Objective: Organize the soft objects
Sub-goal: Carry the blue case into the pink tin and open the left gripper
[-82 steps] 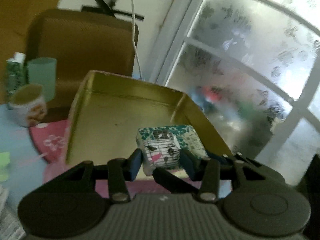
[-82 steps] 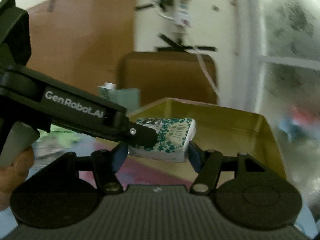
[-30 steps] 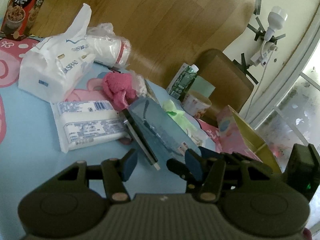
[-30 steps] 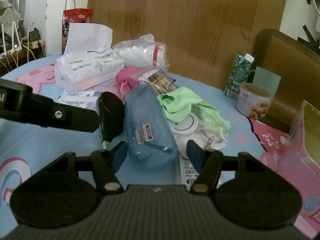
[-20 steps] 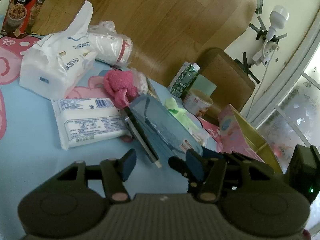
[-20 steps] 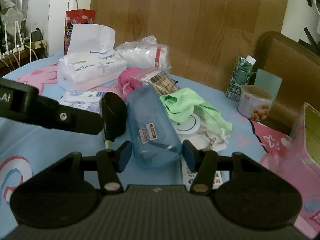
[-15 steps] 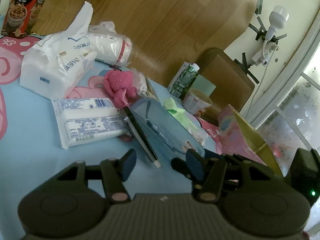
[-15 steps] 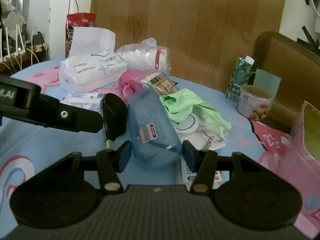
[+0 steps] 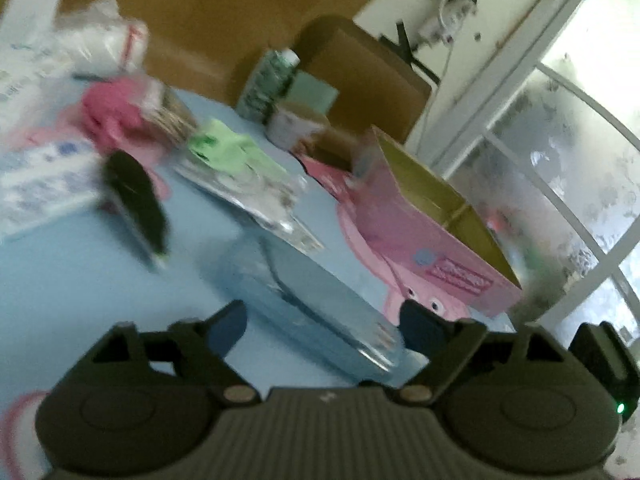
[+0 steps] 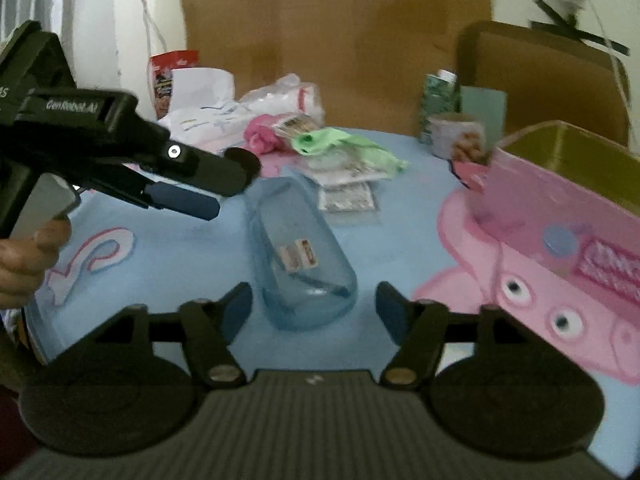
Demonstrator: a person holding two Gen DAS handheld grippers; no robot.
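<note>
A clear blue plastic case (image 10: 298,248) lies on the blue tablecloth; it also shows in the left wrist view (image 9: 320,312). My right gripper (image 10: 314,306) is open, its fingers on either side of the case's near end, not touching. My left gripper (image 9: 324,320) is open and hovers over the same case; in the right wrist view it (image 10: 192,188) reaches in from the left. A pink cloth (image 10: 260,136), a green cloth (image 10: 340,142) and tissue packs (image 9: 36,184) lie behind. The pink box (image 10: 560,216) with a gold inside stands at the right.
A black flat object (image 9: 136,204), plastic sachets (image 10: 348,196), a green carton (image 10: 438,100), a printed cup (image 10: 456,136) and a red snack bag (image 10: 168,76) crowd the far side. A brown chair back (image 10: 540,76) and a window (image 9: 560,120) lie beyond.
The blue case now lies apart from the pile, nearer me. Both grippers have pulled back and opened wider; the left view swung right and is blurred. Earlier the left gripper held a patterned pack over the box.
</note>
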